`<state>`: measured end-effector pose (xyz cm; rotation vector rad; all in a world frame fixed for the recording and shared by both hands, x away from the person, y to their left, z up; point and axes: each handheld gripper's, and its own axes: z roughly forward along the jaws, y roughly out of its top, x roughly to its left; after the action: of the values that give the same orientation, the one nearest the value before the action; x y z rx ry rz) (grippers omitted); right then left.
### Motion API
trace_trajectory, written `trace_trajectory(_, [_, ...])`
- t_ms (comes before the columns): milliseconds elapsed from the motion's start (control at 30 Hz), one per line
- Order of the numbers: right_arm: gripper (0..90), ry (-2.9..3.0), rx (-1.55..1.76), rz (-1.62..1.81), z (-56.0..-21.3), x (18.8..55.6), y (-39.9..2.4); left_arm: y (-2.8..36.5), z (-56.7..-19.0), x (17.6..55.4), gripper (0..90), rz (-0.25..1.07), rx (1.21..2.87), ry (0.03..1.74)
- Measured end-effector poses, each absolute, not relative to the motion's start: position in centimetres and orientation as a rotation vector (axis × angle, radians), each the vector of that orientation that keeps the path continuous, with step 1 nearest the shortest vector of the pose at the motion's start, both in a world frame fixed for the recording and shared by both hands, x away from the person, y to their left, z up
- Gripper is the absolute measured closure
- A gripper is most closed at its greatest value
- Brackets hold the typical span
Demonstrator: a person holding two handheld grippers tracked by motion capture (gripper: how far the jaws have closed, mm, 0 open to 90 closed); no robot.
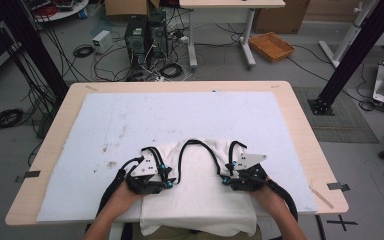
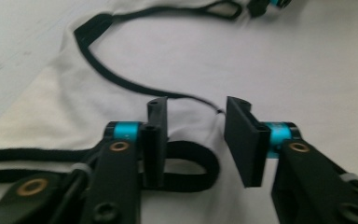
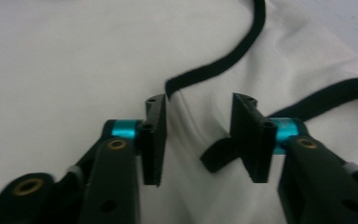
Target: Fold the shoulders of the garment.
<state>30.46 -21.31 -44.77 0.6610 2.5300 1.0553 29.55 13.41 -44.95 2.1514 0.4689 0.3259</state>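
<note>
A white sleeveless top (image 1: 197,192) with black trim (image 1: 197,145) lies flat near the table's front edge, its neckline pointing away from me. My left gripper (image 1: 169,176) rests at the top's left shoulder strap, and my right gripper (image 1: 226,176) at the right one. In the left gripper view the left gripper (image 2: 193,135) has its jaws apart over the white cloth, with a black strap loop (image 2: 191,165) lying under and between them. In the right gripper view the right gripper (image 3: 198,135) also stands with jaws apart, a raised fold of cloth and black trim (image 3: 223,63) between them, not pinched.
A white mat (image 1: 130,120) covers most of the wooden table (image 1: 305,150), with small brown stains at its left. On the floor behind stand computer towers (image 1: 145,35), tangled cables, an orange basket (image 1: 271,46) and black frame posts (image 1: 352,55).
</note>
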Motion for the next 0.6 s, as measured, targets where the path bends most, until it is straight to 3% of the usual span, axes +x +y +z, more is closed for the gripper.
trace_trajectory(100, [80.6, 2.509, 0.641, 1.026, -44.7, 30.3, -21.4, 13.0, -45.1, 29.4, 83.3, 0.361, 2.197, 0.469])
trace_trajectory(167, [85.0, 2.506, 0.652, 1.035, -44.6, 30.3, -21.7, 13.2, -44.9, 29.5, 84.6, 0.330, 2.173, 0.487])
trace_trajectory(367, [86.0, 2.429, 0.672, 1.164, -42.8, 29.3, -23.5, 17.1, -42.8, 29.3, 84.8, 0.223, 1.884, 0.498])
trace_trajectory(600, [86.0, 2.412, 0.680, 1.168, -41.9, 27.9, -24.6, 18.4, -42.9, 29.2, 84.6, 0.152, 1.881, 0.479])
